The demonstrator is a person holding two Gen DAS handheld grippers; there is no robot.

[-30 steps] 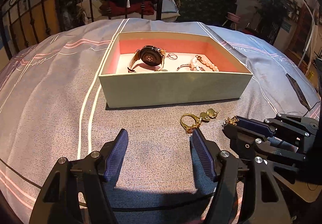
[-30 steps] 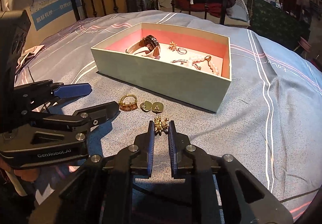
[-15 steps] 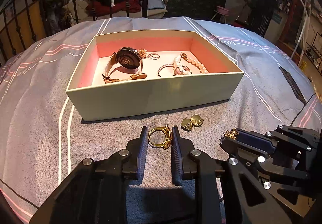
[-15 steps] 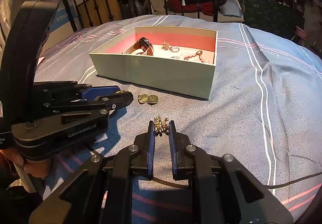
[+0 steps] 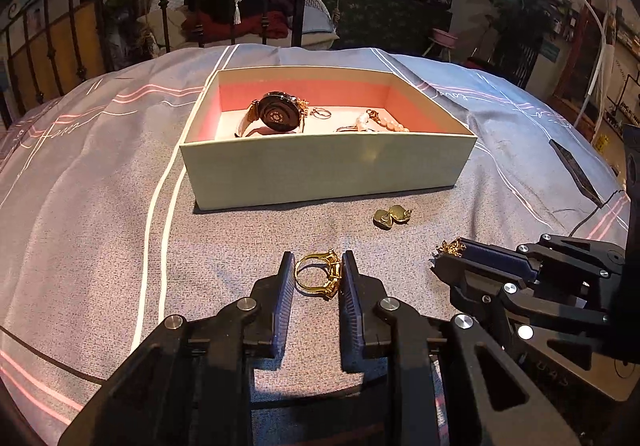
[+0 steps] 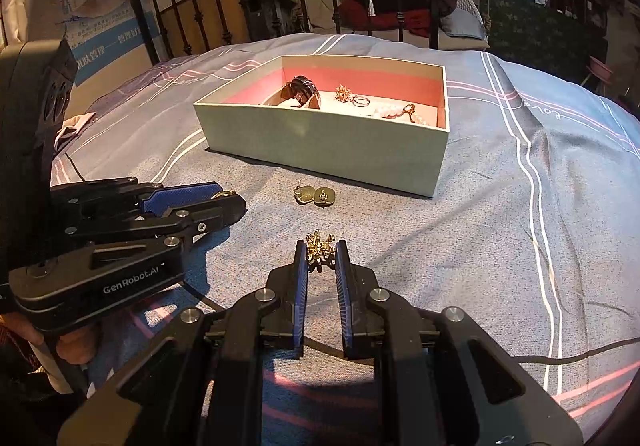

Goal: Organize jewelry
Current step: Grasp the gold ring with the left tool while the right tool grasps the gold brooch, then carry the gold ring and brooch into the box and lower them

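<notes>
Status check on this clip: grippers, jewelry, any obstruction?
Left gripper shut on gold ring. Right gripper shut on gold floral piece. Earring pair loose on bedspread. Path to open box clear.

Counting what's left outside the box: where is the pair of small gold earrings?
The pair of small gold earrings lies on the bedspread, just before the box's near wall, beyond both grippers.

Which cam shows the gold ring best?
Left wrist: the gold ring sits centred and whole between the left gripper pads. In the right wrist view only a gold sliver peeks past that gripper's fingers.
</notes>
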